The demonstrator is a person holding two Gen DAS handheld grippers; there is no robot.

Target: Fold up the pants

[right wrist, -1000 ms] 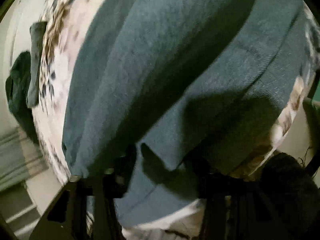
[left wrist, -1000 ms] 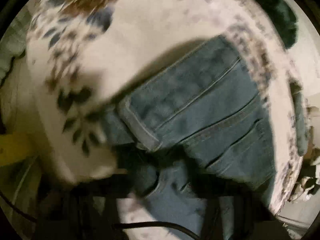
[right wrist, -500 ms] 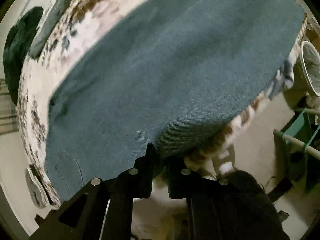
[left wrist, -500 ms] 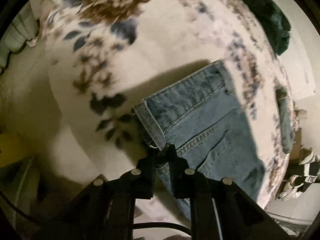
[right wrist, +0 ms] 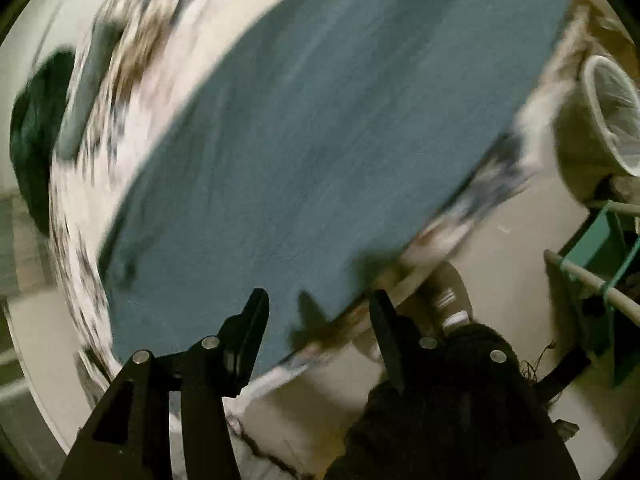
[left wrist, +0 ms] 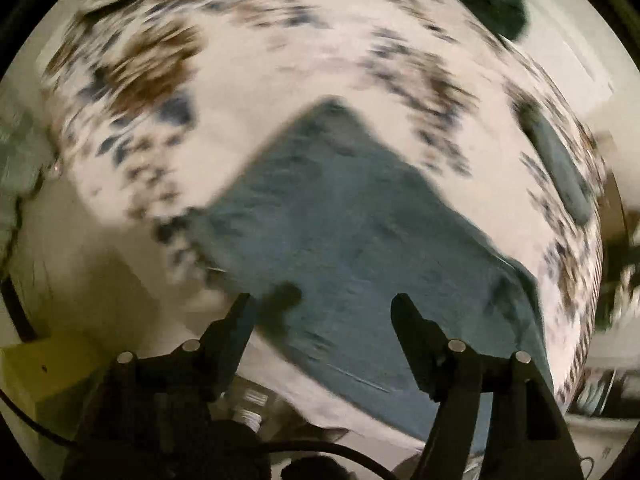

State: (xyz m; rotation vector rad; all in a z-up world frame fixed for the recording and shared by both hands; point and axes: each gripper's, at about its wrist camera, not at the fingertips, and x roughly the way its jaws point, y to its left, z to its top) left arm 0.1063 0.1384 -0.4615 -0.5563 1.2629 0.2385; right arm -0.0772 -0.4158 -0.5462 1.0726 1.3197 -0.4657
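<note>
Both grippers have just let go: half a second ago each pinched the jeans' near edge; now the left gripper (left wrist: 322, 308) and right gripper (right wrist: 320, 300) hover with jaws parted, nothing between them. Folded blue jeans (left wrist: 360, 240) lie flat on the floral bedspread (left wrist: 280, 60), along its near edge. A fold looks freshly laid down; next likely comes re-gripping one end to fold across. Farther off, a dark green garment (left wrist: 492, 0) sits at the far edge. No writing is readable.
</note>
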